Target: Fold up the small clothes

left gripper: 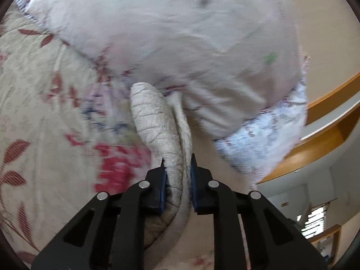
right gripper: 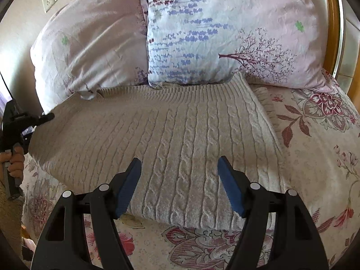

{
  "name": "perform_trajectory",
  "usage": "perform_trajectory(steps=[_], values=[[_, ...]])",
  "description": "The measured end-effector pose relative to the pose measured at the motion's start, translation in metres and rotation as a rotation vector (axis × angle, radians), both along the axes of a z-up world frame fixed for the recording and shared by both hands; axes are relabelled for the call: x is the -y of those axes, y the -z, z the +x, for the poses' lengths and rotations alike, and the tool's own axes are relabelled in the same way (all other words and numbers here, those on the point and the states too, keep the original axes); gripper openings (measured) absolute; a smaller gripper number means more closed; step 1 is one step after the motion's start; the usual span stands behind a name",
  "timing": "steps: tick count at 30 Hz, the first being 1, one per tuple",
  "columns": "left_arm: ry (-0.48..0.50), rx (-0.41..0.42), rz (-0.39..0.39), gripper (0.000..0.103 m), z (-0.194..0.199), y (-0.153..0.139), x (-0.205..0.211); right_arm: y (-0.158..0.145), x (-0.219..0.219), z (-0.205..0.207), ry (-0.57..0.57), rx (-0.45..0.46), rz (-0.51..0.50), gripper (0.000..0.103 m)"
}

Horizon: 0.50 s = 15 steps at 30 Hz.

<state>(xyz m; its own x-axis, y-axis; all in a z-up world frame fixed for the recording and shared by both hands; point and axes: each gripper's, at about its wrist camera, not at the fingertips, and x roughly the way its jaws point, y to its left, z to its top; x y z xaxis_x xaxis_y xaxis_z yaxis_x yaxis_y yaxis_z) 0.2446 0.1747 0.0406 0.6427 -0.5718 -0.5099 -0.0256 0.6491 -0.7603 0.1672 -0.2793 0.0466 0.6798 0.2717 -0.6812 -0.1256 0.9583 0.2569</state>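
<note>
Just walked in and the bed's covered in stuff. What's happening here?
A person is folding a cream cable-knit sweater on a floral bedspread, using a handheld gripper in each hand. The left gripper has its jaws clamped on a bunched edge of the sweater. The right gripper hovers over the near edge, jaws open, holding nothing. Two pale floral pillows sit behind.

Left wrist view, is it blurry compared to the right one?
Left wrist view: bedspread and pillow smeared by motion blur, only the left gripper and pinched sweater sharp. Right wrist view: crisp, cable knit clear, edges fisheye-bent.
</note>
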Motion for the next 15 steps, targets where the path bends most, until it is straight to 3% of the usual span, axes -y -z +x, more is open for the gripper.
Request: perform_trajectory(steps=[6,15], values=[[0.054,0.083,-0.051,0.015,0.004,-0.035,0.045,-0.005,0.004,-0.003,-0.008,0.022,0.017,0.072],[0.197,0.112,-0.095,0.015,0.006,-0.043,0.135,-0.010,0.019,-0.009,0.002,0.046,0.028,0.072]])
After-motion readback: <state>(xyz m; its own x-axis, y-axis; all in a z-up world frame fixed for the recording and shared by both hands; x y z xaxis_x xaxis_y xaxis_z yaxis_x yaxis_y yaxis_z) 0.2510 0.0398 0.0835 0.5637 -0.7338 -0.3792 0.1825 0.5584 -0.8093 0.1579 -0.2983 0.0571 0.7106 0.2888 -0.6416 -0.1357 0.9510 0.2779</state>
